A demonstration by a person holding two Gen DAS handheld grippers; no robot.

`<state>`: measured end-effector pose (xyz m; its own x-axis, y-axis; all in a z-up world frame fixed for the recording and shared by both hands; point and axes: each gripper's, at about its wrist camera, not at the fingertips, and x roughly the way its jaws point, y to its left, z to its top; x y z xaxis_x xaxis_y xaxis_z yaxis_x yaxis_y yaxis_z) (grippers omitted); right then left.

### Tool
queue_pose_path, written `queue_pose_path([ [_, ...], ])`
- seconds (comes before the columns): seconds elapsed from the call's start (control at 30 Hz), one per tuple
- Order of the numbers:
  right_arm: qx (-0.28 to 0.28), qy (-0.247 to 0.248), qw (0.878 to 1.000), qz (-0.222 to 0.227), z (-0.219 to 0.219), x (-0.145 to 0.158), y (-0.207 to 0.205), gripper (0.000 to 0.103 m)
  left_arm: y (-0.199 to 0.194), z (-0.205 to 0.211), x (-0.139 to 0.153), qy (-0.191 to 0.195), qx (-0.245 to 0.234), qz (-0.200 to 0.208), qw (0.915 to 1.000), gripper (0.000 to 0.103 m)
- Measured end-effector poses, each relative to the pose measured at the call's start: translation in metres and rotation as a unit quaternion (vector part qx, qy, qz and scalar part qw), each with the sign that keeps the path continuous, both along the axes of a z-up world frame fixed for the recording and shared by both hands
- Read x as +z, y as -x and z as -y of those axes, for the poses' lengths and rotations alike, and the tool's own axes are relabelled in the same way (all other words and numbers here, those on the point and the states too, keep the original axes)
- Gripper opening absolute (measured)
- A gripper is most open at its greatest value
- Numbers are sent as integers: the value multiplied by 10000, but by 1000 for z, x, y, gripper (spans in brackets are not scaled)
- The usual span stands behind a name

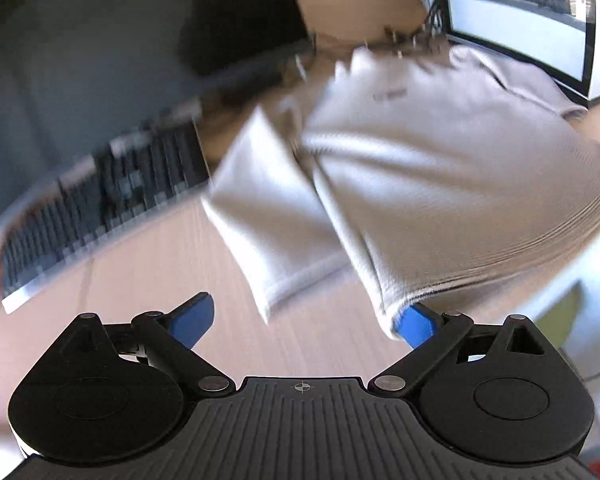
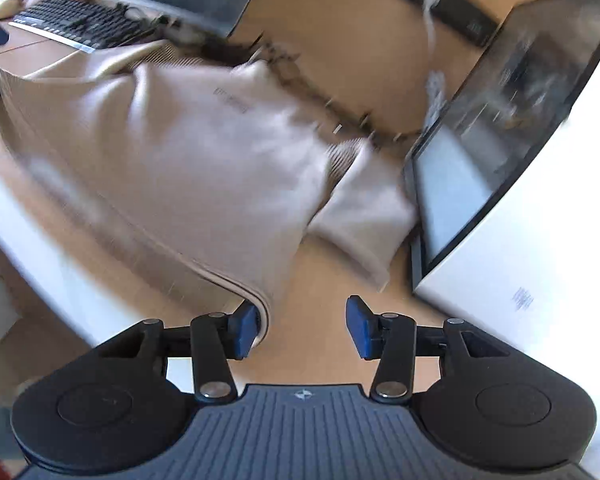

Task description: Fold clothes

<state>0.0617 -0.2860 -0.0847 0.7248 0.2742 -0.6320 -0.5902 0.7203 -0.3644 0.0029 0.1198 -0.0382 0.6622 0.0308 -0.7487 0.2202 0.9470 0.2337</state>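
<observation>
A beige ribbed sweater [image 1: 420,152] lies spread on the wooden desk [image 1: 172,280], one sleeve [image 1: 268,216] pointing toward me. My left gripper [image 1: 304,316] is open; a hem corner of the sweater rests over its right blue fingertip [image 1: 416,326]. In the right wrist view the same sweater [image 2: 188,152] fills the middle, a sleeve [image 2: 364,216] at the right. My right gripper [image 2: 302,328] is open; the other hem corner touches its left blue fingertip [image 2: 246,330]. Both views are blurred by motion.
A black keyboard [image 1: 108,200] lies left of the sweater, also in the right wrist view [image 2: 76,24]. Monitors stand behind [image 1: 520,12] and at the right [image 2: 500,128]. A white box [image 2: 540,300] sits at the right. Cables [image 2: 312,92] run behind the sweater.
</observation>
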Motion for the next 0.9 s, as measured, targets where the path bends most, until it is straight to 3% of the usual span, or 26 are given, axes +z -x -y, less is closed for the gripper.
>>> queue_pose_path([
  [0.2,32,-94,9989,-460,16,-8,3,56,11,-17,5,329,441,-168,9983,100],
  [0.5,-269,-1343,9884,-652,10,33,-15,63,-33,-45,38,1275,869,83,9880,101],
  [0.73,-568,-2048,9747,-690,-25,58,-37,63,-91,-60,45,1480,385,163,9881,101],
  [0.9,-1228,-2325,9609,-868,-53,62,-58,63,-124,-65,46,1876,-288,122,9817,101],
])
